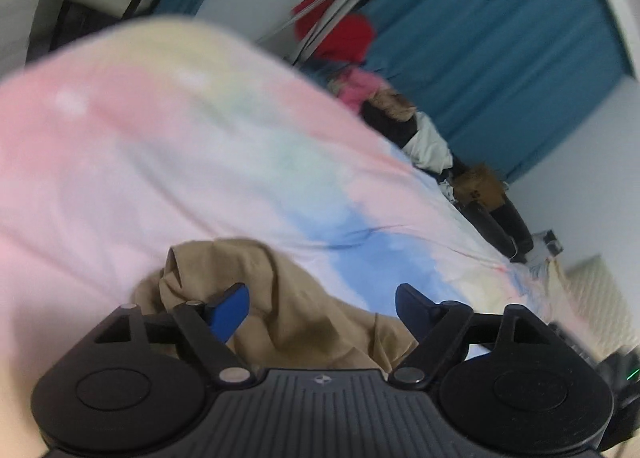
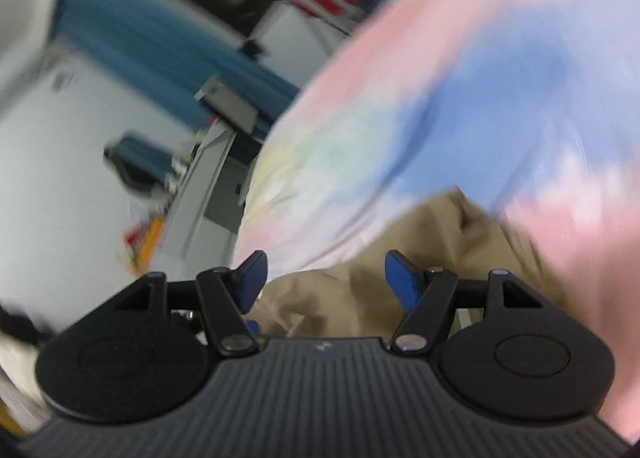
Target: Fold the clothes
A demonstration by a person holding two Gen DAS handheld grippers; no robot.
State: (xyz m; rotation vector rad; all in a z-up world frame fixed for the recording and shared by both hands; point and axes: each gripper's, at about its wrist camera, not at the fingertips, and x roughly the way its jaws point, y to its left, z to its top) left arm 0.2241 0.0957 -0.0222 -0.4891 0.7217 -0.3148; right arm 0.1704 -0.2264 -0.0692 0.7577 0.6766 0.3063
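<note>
Left gripper (image 1: pixel 322 308): jaws spread wide, nothing between them, poised over the tan garment (image 1: pixel 276 298).
Right gripper (image 2: pixel 324 278): also wide apart, holding nothing, pointing at the same tan cloth from the other side.
Garment: a crumpled tan piece, bunched into ridges and hollows, lying on the bed (image 1: pixel 120 162) with its pastel pink, blue and yellow sheet.
Where it lies: close under both grippers; in the right wrist view it fills the gap between the blue fingers (image 2: pixel 400 278), though I cannot tell if they touch it.
Progress: looks like the very start for this piece. No flat panel, no straight edge, no crease that reads as a fold.
Left to do: by my reckoning, nearly everything: find an edge or corner, spread it flat, then fold.
Background: a heap of other clothes (image 1: pixel 400 118) along the far side of the bed, a red one (image 1: pixel 340 34) above it, and a blue curtain (image 1: pixel 500 38) behind.
Blur: both views are smeared, so fine detail of the cloth is lost.
</note>
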